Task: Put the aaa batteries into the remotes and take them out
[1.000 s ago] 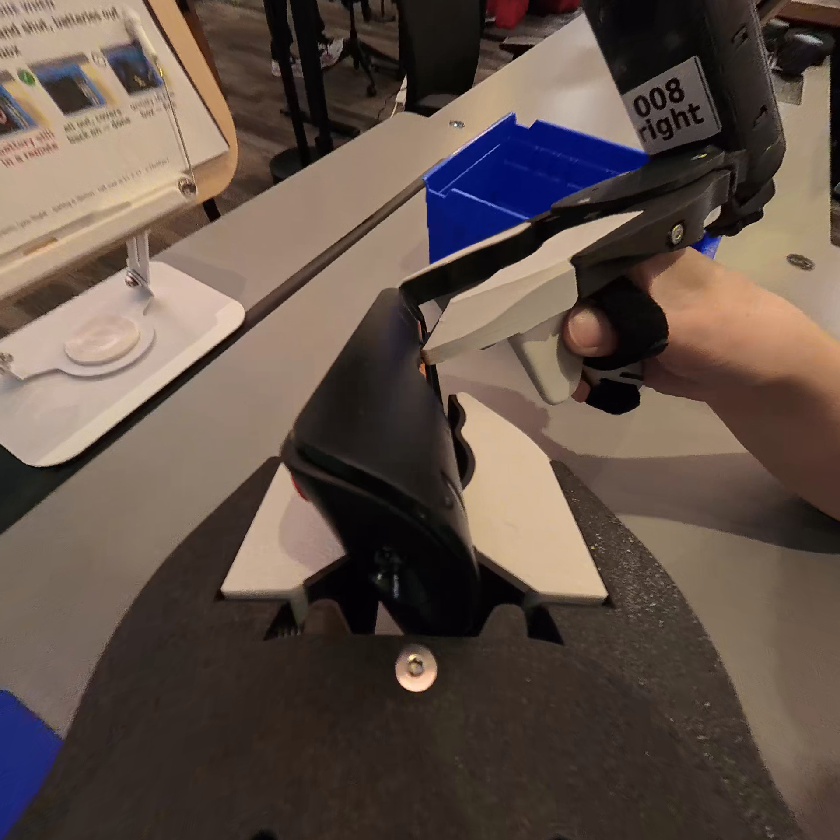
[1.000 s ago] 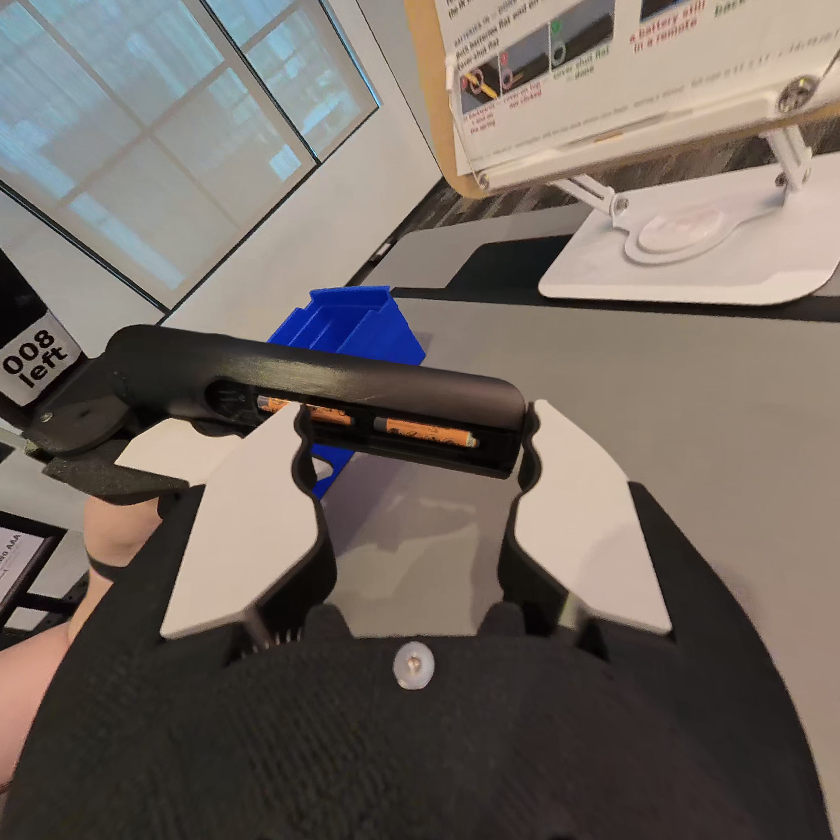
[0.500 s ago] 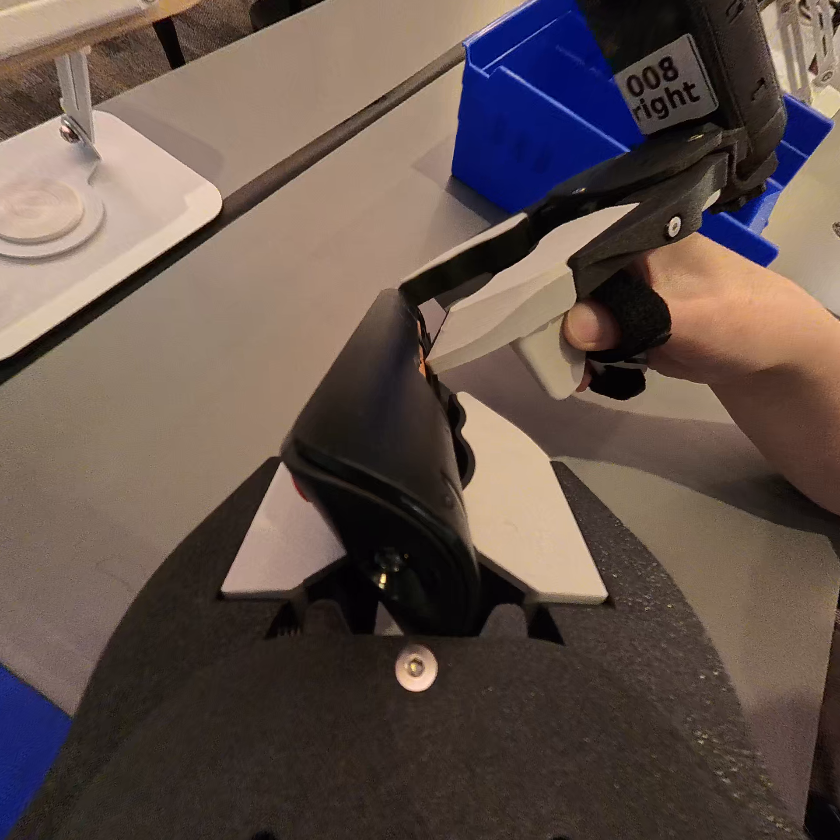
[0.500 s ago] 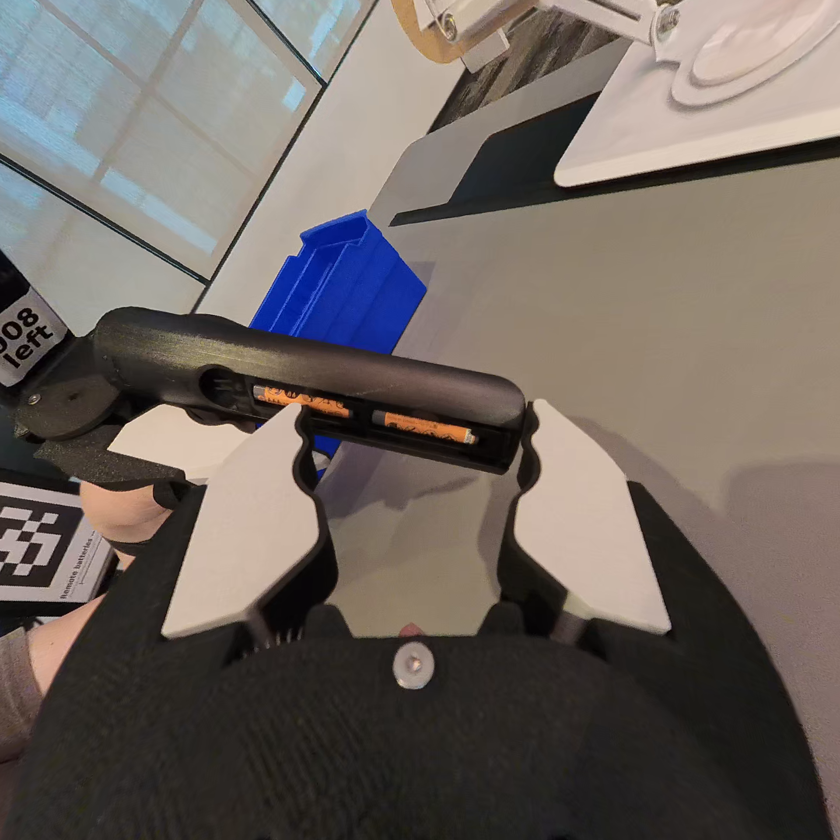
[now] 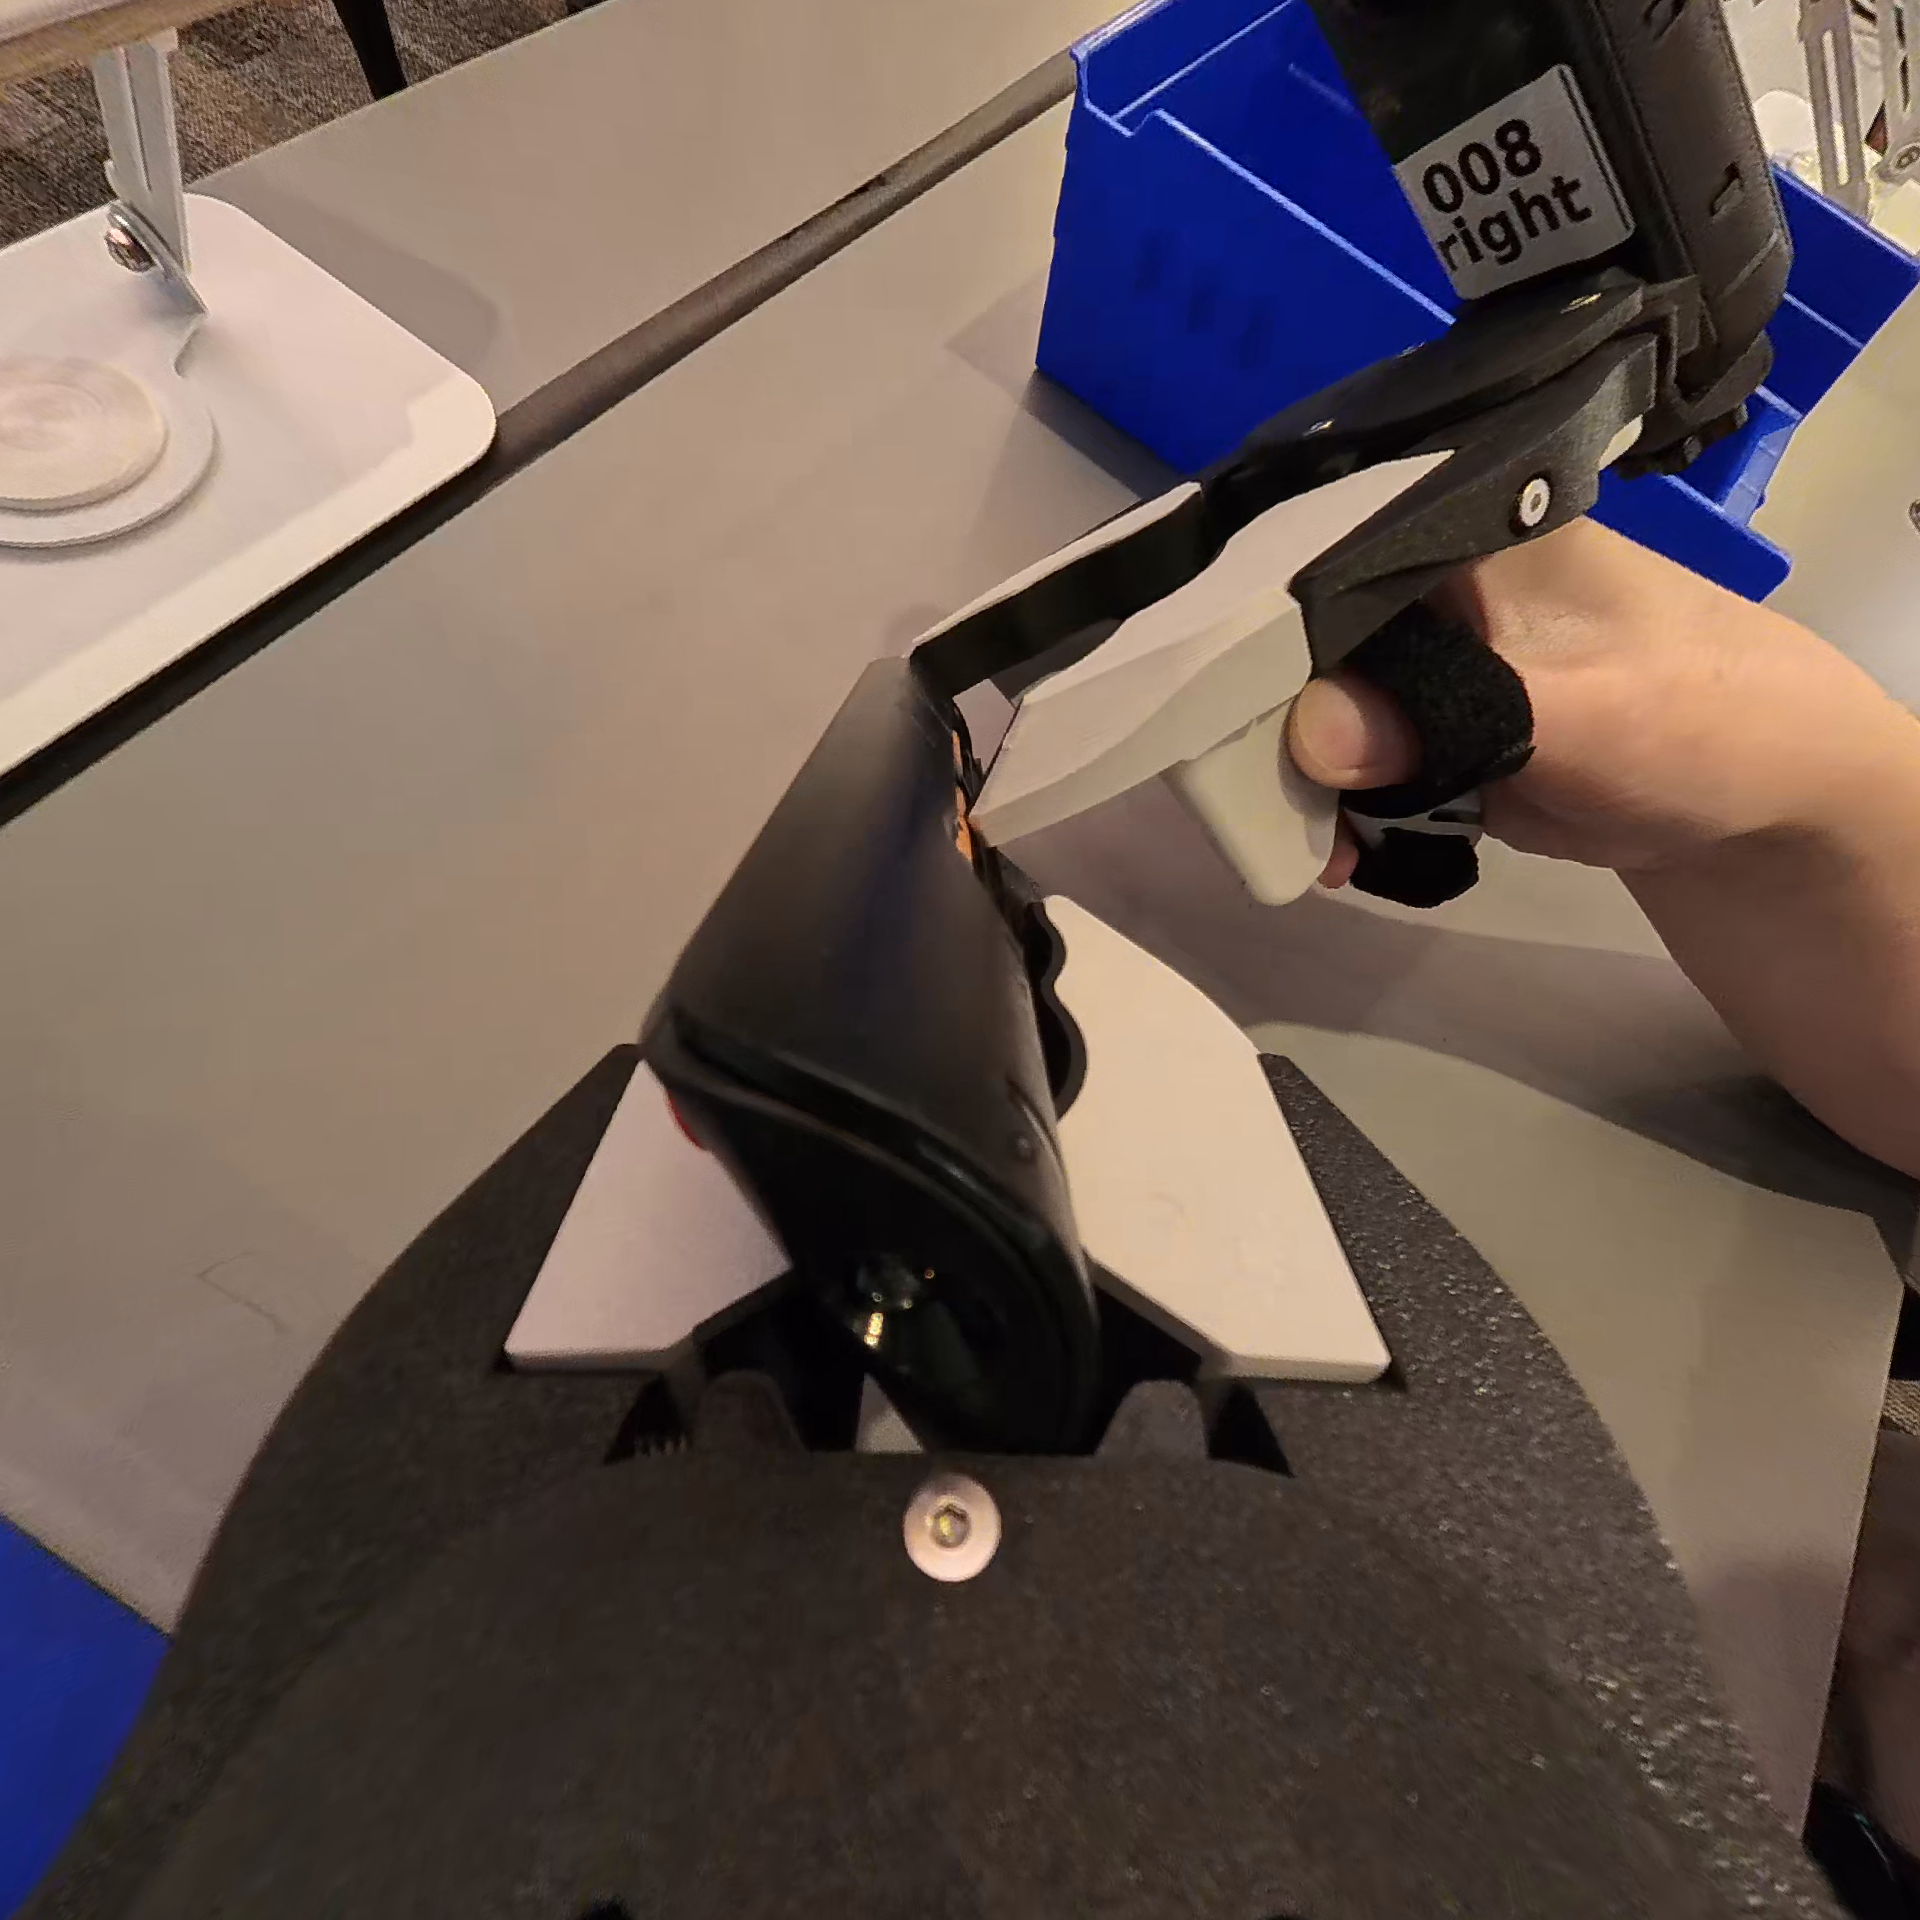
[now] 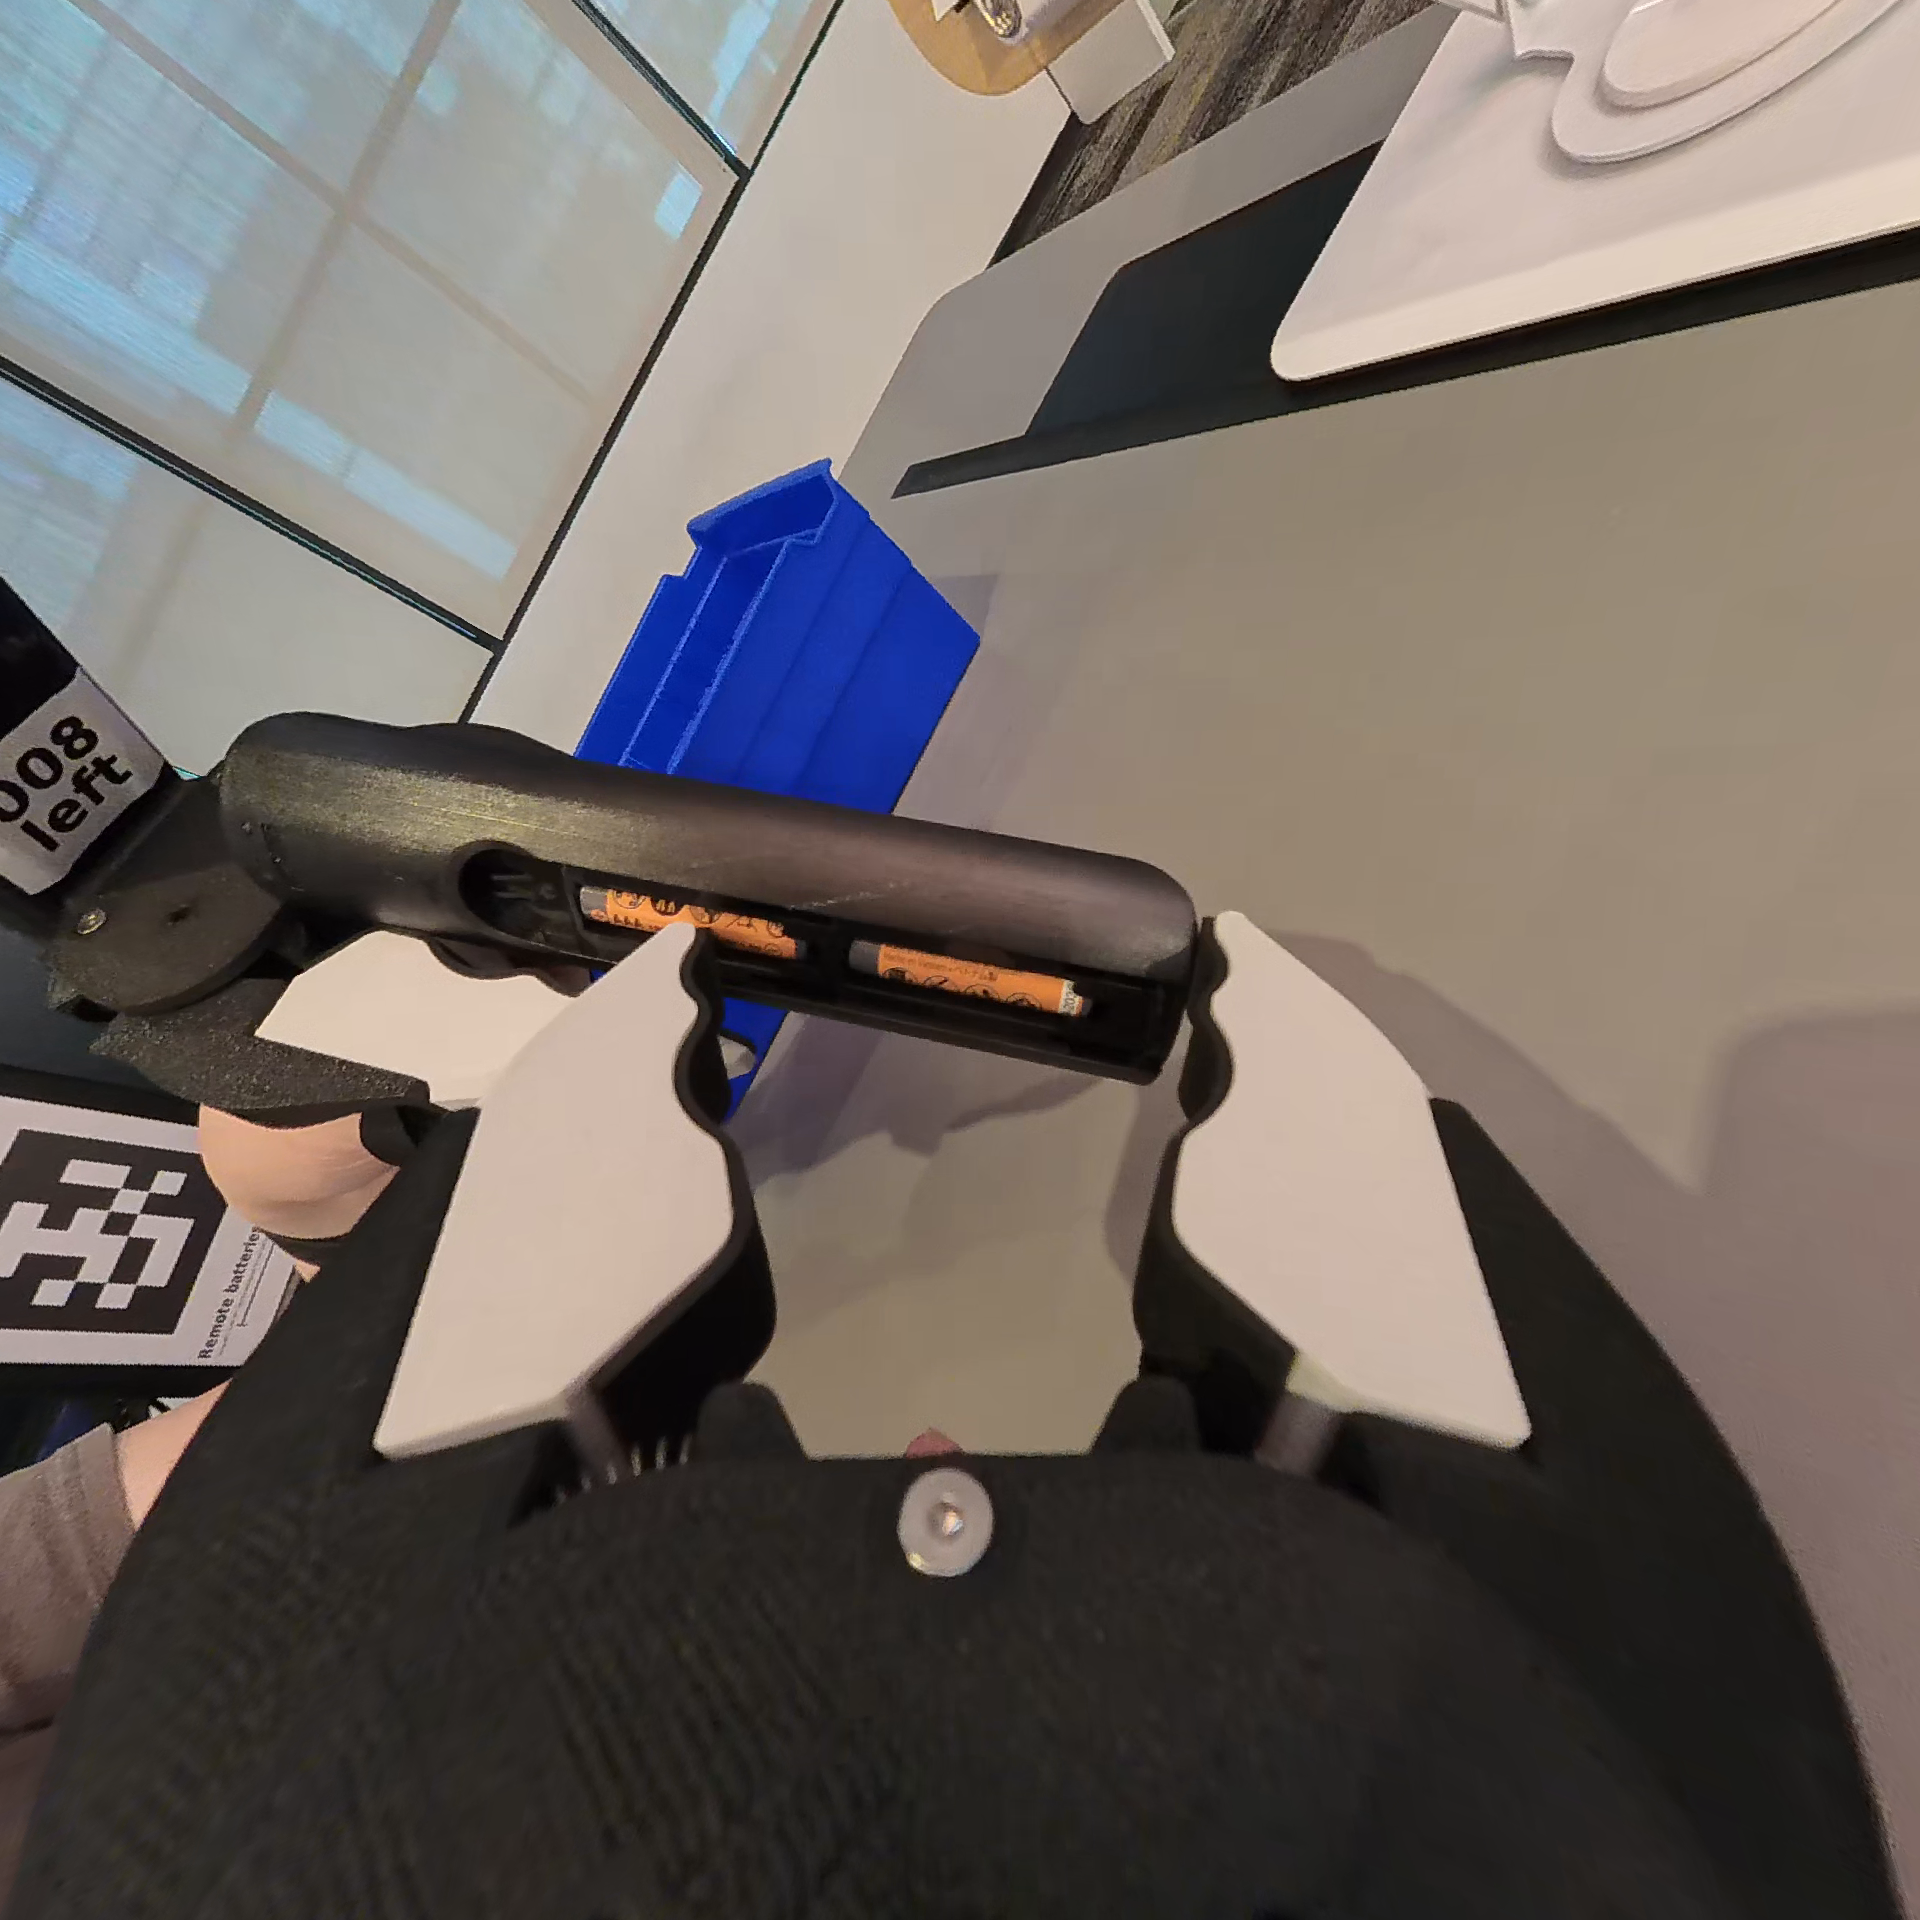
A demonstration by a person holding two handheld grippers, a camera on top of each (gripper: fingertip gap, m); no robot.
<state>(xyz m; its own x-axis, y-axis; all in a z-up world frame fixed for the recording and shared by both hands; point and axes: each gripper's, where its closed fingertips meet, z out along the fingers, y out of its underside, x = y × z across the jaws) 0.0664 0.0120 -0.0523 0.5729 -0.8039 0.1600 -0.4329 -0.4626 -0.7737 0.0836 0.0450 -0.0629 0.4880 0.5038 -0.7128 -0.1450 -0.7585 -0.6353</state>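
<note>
The left gripper (image 5: 925,1101) is closed on the black remote (image 5: 883,997), held above the grey table (image 5: 520,727). The right gripper (image 6: 945,977) is open, one finger at the end of the remote and the other at its middle. Two orange batteries (image 6: 977,982) lie in the uncovered compartment between the fingers
</note>
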